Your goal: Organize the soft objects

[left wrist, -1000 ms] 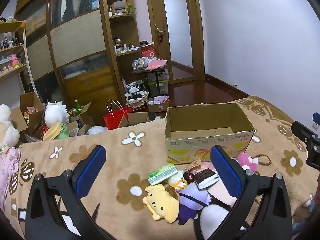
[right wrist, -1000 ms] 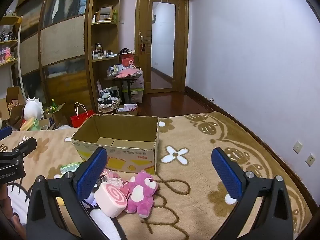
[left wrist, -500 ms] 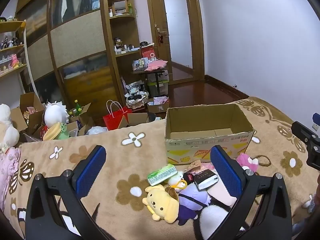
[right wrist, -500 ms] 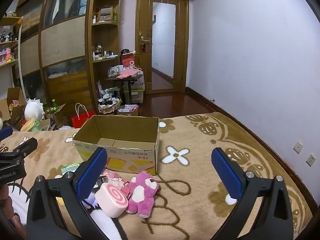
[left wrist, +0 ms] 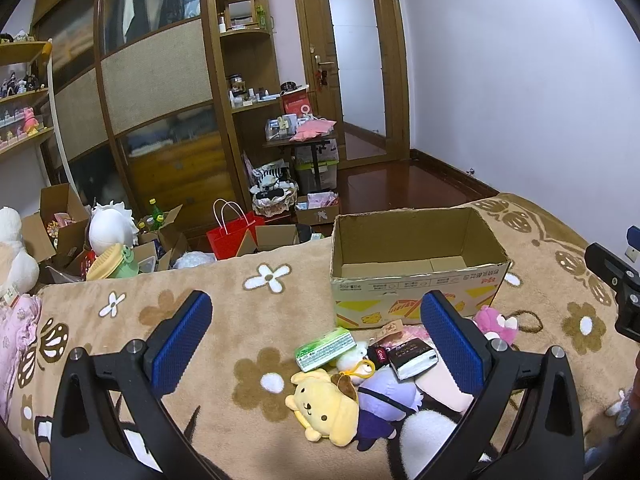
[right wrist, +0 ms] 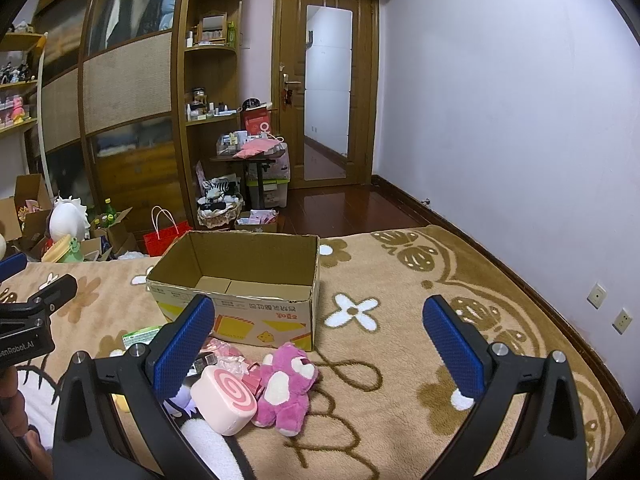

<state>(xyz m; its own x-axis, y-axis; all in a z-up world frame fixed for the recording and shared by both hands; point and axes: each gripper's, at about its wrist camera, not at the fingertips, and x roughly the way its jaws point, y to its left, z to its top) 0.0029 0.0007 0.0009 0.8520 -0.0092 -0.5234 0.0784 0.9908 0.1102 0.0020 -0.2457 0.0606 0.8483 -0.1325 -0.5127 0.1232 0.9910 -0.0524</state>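
Observation:
An open, empty cardboard box (left wrist: 416, 268) (right wrist: 240, 300) stands on a tan flowered blanket. In front of it lies a pile of soft toys: a yellow dog plush (left wrist: 324, 408), a purple plush (left wrist: 384, 404), a green tissue pack (left wrist: 325, 349), a pink bear (right wrist: 286, 388) (left wrist: 496, 322) and a pink swirl cushion (right wrist: 224, 400). My left gripper (left wrist: 316, 348) is open and empty above the pile. My right gripper (right wrist: 320, 344) is open and empty, to the right of the pile and before the box.
The blanket (right wrist: 420, 320) covers a bed whose far edge runs behind the box. Beyond it the floor holds a red paper bag (left wrist: 232, 236), open cartons (left wrist: 60, 224) and a cluttered side table (left wrist: 304, 140). A wooden wardrobe and door stand behind.

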